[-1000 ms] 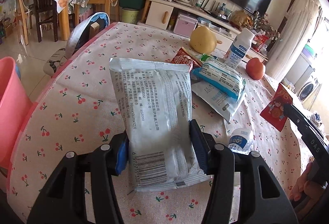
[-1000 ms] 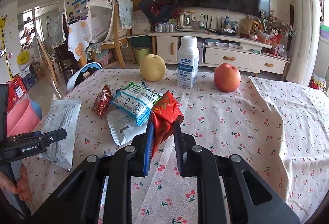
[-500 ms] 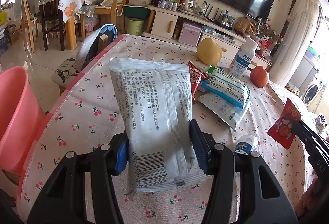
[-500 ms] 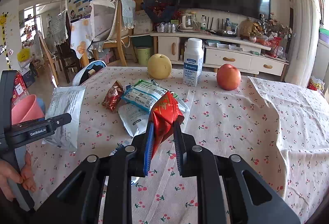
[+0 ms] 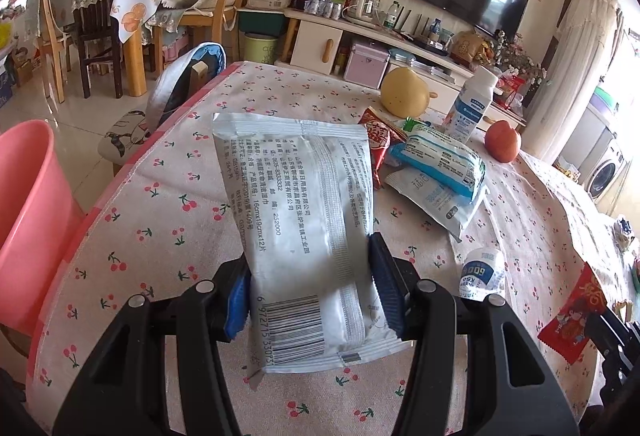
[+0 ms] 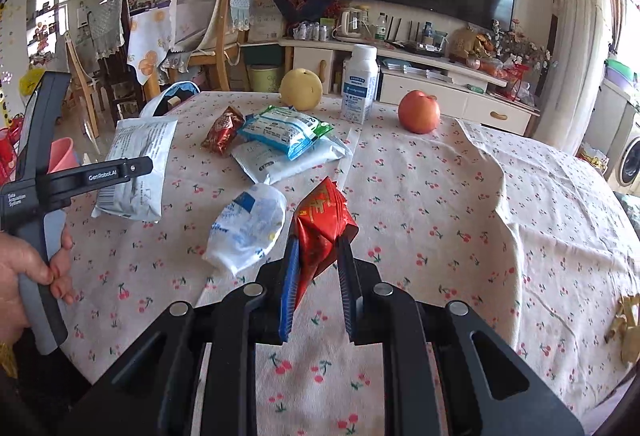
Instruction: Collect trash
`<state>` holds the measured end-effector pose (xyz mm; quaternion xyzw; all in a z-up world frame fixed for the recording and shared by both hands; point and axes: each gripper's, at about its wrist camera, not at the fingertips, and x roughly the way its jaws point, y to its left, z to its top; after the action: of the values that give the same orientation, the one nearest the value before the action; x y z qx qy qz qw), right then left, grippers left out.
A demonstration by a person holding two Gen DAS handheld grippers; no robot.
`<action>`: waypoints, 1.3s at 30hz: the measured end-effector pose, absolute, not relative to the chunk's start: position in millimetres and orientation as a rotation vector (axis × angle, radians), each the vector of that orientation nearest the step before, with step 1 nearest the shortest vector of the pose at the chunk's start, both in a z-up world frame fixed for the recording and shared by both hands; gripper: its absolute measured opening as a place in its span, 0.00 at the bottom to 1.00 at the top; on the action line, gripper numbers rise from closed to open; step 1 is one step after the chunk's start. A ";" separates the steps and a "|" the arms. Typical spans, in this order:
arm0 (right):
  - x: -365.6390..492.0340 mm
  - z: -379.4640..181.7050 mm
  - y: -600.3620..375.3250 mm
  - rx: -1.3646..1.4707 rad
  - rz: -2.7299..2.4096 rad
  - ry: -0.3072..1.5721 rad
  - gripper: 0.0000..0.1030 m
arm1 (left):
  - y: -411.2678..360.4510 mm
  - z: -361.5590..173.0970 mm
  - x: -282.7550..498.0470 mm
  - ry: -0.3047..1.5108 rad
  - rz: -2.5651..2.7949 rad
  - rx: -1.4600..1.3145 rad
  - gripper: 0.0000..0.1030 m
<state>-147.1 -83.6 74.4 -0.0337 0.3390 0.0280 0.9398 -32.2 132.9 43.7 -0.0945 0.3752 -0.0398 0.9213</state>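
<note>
The desk (image 6: pixel 460 196) wears a soft, matt cloth with wrinkles. The white pack (image 5: pixel 296 236) is smooth plastic with a dull shine. The red wrapper (image 6: pixel 322 224) is shiny, crinkly foil. The pink bucket (image 5: pixel 24 204) on the left is smooth plastic. The far chair (image 5: pixel 224 16) is wood.

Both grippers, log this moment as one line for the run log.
left gripper: shut on white wipes pack | right gripper: shut on red wrapper | pink bin: beside table edge | more wrappers on table
</note>
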 end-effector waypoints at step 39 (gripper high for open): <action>-230.4 91.1 -97.6 0.081 0.088 0.659 0.20 | 123.9 66.6 -143.2 0.662 -0.193 -0.150 0.50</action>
<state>-230.4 -97.6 91.1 0.0400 0.3232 0.0430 0.9445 -143.2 123.9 66.6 -0.0734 0.3242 -0.0944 0.9384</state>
